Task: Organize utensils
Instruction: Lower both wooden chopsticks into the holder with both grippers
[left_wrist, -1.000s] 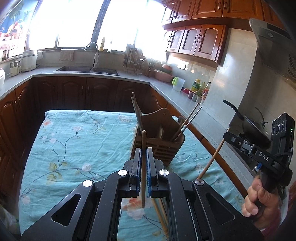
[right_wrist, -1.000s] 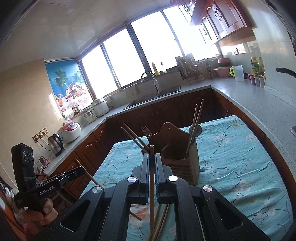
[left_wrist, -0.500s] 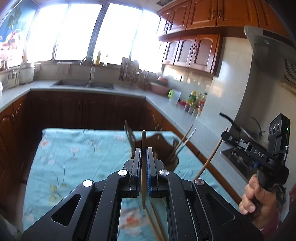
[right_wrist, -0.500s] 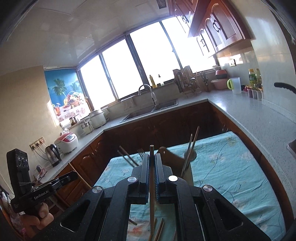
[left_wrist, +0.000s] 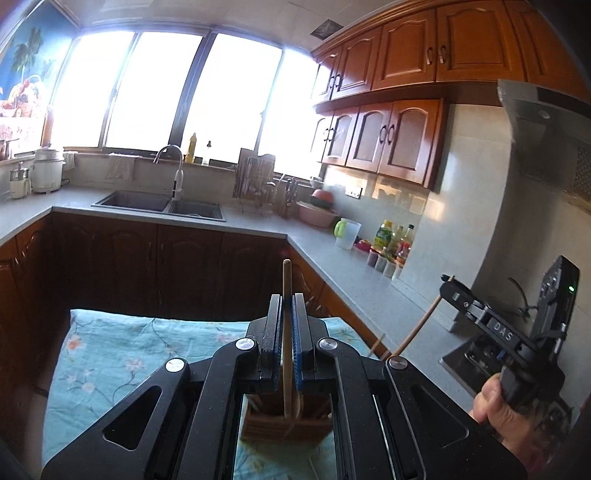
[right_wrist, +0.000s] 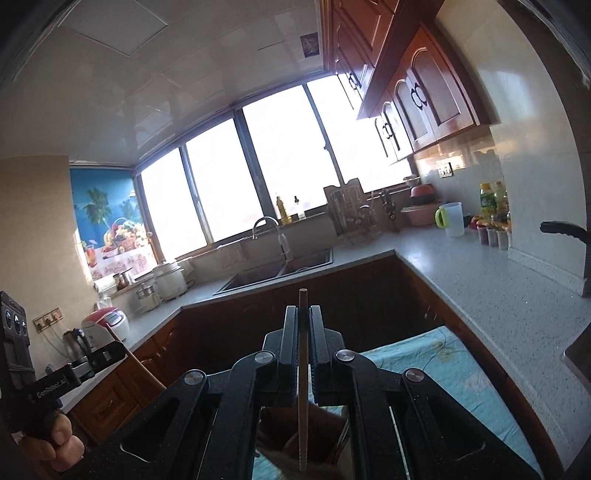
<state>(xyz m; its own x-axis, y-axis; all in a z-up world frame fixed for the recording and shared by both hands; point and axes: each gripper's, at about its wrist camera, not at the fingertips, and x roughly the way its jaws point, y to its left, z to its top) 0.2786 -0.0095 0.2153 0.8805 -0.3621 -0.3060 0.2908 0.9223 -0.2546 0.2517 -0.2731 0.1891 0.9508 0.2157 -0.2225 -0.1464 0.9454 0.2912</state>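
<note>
My left gripper (left_wrist: 287, 306) is shut on a wooden chopstick (left_wrist: 286, 332) held upright; its lower end hangs over the wooden utensil holder (left_wrist: 284, 424), seen below between the gripper arms. My right gripper (right_wrist: 303, 317) is shut on another wooden chopstick (right_wrist: 303, 387), also upright, its lower end over the holder (right_wrist: 317, 439). The right gripper also shows in the left wrist view (left_wrist: 448, 286), the left one in the right wrist view (right_wrist: 120, 347), each with its chopstick slanting down.
The holder stands on a table with a turquoise floral cloth (left_wrist: 122, 354). Beyond are dark cabinets, a grey L-shaped counter (left_wrist: 332, 243) with a sink (left_wrist: 159, 203), a dish rack, bottles and a green-handled cup. A stove and pan lie to the right.
Both grippers have risen and moved forward over the holder with their chopsticks; the views tilted up, so the holder has dropped from the middle of view to below the jaws.
</note>
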